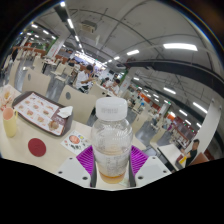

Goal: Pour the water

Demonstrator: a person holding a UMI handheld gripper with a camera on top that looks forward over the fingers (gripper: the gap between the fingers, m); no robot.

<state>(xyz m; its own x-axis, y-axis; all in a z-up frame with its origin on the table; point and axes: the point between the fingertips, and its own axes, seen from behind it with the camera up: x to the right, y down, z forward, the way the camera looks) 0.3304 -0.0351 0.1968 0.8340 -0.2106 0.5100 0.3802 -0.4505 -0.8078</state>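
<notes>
Jaws pinch a clear plastic bottle with white cap [111,140], label unreadable; a red round coaster [37,147] lies left of it on the white bench [50,160].

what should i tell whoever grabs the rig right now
Gripper: fingers shut on the bottle, which stands upright between the purple pads, white cap on, amber liquid low inside.
Around: a tray on the white table beyond the fingers, a red coaster nearer.
Done: bottle grasped.
Left: no receiving cup in view that I can confirm; cap still on, pour not started.
</notes>
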